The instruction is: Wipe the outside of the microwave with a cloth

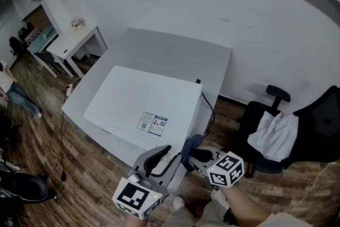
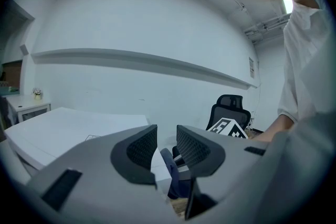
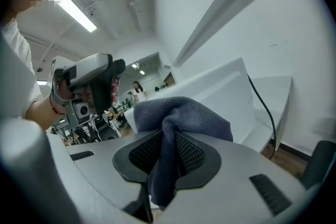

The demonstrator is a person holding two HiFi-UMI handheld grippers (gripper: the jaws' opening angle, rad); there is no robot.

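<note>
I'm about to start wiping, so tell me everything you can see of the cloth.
The cloth is dark blue-grey, fuzzy like microfibre. It is bunched and pinched between the fingers of the right gripper, a crumpled wad beyond them, a tail hanging below. It sits by the right side of the white microwave; contact cannot be told.

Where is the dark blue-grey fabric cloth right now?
The dark blue-grey cloth is clamped in the right gripper, at the head view's lower middle, beside the near right corner of the white box-shaped microwave.
</note>
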